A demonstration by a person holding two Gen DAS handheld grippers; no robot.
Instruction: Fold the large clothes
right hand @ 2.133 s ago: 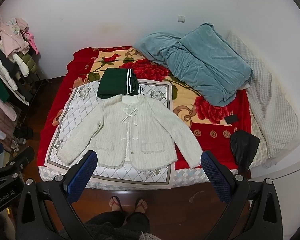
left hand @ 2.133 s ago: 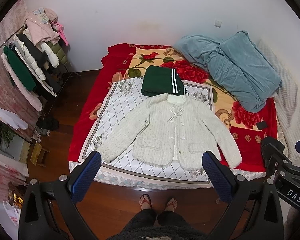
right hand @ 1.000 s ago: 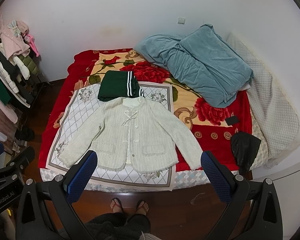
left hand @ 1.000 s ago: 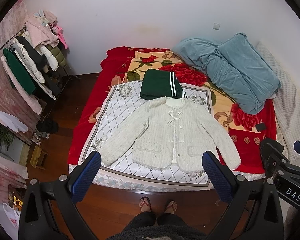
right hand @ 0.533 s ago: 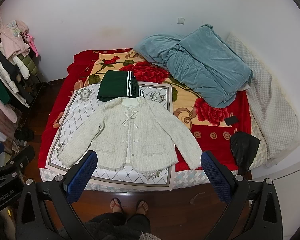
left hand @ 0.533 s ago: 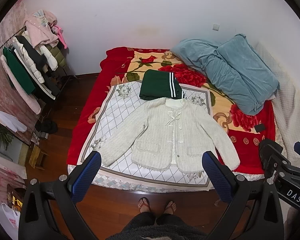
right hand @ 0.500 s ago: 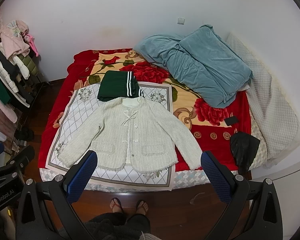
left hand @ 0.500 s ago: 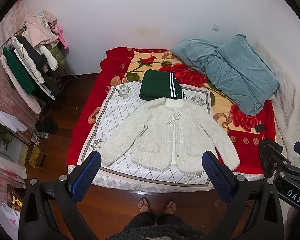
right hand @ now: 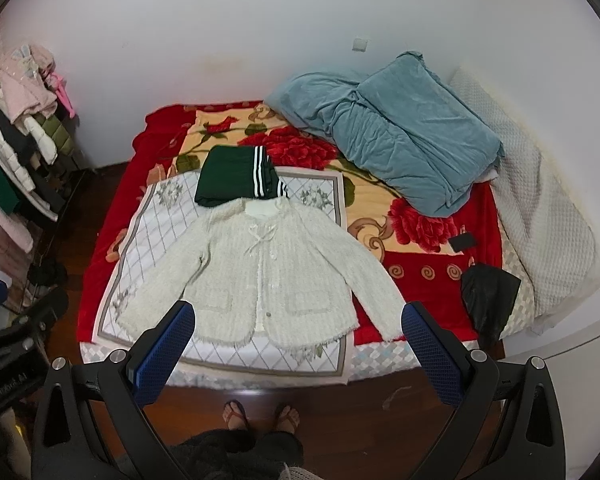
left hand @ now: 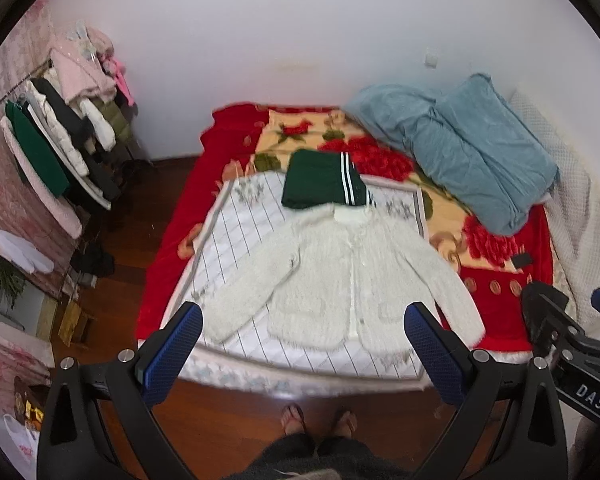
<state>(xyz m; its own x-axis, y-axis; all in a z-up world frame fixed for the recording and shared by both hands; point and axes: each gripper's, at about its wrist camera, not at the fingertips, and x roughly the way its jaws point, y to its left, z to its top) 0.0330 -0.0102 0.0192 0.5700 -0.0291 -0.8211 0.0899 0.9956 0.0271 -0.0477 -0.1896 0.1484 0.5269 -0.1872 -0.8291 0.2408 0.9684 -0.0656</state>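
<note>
A cream knitted cardigan point(left hand: 340, 276) point(right hand: 260, 276) lies flat and face up on a white checked cloth point(left hand: 240, 232) point(right hand: 160, 228) at the foot of the bed, both sleeves spread out to the sides. Just beyond its collar sits a folded dark green garment with white stripes point(left hand: 324, 180) point(right hand: 236, 178). My left gripper point(left hand: 302, 322) and my right gripper point(right hand: 298, 320) hang open above the floor in front of the bed, well short of the cardigan, with nothing between their blue fingers point(left hand: 172, 348) point(right hand: 430, 354).
A red floral blanket point(left hand: 496, 292) point(right hand: 420, 264) covers the bed, with a blue quilt point(left hand: 460, 144) point(right hand: 388, 136) heaped at the back right. A clothes rack point(left hand: 60, 152) point(right hand: 20, 152) stands left. A black bag point(right hand: 488, 296) and phone point(right hand: 462, 242) lie right. The person's feet point(right hand: 260, 416) stand on the wooden floor.
Both views have shifted slightly back and up from the bed. The cardigan and the green garment lie as before, and both grippers have stayed open.
</note>
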